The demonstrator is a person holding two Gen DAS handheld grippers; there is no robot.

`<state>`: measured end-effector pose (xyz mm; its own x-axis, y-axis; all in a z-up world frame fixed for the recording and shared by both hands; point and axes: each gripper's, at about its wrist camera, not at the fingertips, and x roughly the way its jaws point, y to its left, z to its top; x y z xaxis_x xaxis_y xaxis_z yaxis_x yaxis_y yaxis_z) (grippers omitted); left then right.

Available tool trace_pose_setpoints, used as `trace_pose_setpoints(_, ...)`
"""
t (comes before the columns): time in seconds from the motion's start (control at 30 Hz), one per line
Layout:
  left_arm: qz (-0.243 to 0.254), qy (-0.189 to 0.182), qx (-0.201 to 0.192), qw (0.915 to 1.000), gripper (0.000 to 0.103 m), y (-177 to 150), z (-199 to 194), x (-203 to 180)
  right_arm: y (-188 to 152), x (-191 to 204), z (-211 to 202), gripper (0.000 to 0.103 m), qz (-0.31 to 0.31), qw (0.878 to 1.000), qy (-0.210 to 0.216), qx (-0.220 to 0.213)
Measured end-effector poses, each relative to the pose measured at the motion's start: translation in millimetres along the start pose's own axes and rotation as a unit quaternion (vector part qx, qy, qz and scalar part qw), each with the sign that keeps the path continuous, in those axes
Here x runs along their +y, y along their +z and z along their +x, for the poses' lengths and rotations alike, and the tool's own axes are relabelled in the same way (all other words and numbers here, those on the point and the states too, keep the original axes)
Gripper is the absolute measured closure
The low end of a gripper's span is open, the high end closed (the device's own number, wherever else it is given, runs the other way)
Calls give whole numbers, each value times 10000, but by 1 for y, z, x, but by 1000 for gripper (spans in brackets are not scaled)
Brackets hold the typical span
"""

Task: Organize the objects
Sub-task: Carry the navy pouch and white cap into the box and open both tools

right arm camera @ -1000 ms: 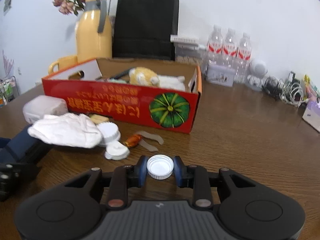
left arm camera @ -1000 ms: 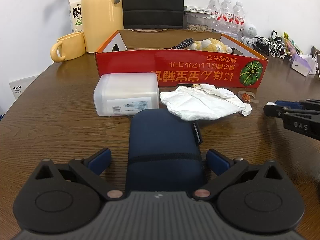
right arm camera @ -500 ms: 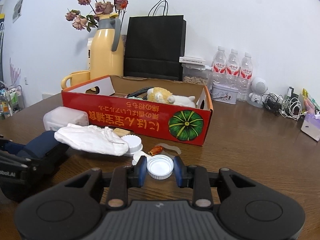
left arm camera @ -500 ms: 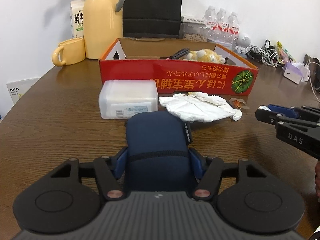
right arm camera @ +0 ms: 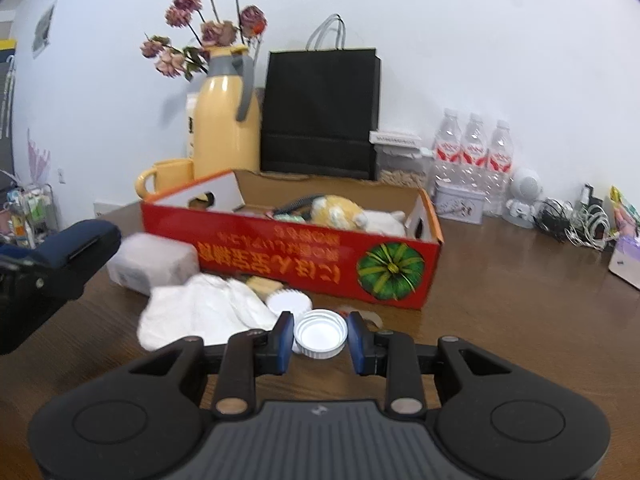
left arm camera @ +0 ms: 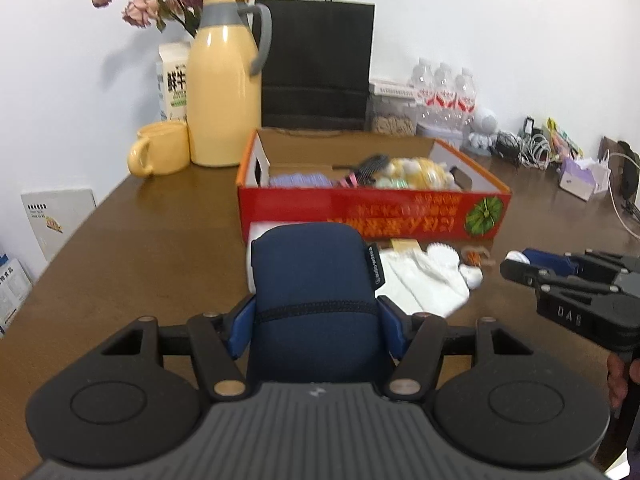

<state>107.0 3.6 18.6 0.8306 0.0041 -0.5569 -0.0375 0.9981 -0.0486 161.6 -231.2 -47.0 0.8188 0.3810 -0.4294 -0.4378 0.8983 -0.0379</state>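
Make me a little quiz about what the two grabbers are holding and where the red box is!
1. True or false: the left gripper holds the navy pouch.
2. What sits between the right gripper's fingers: A a white cap, B a yellow mug, C a bottle?
3. Is the plush toy inside or outside the red box?

Key: 1 true; 2 A; 3 inside.

plastic container (left arm camera: pixel 253 254): mostly hidden behind the navy pouch (left arm camera: pixel 316 292)
box lettering (left arm camera: pixel 404 218): blurred, unreadable ahead of left gripper
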Motion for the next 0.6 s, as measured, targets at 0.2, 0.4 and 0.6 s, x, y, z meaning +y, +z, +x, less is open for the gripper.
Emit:
trace_pose_setpoints(0.2, 31, -40, -223, 9997, 39, 29, 5, 1, 24, 14, 8, 76, -137, 9995, 190, -221)
trace_pose_setpoints(0.4, 24, -134, -466, 9988, 39, 64, 22, 0, 54, 22, 26, 76, -222, 9986, 207, -428)
trace_pose_setpoints(0.6, 13, -135, -626, 9979, 39, 95, 47, -2, 83, 22, 49, 76, -228, 9981, 140, -564)
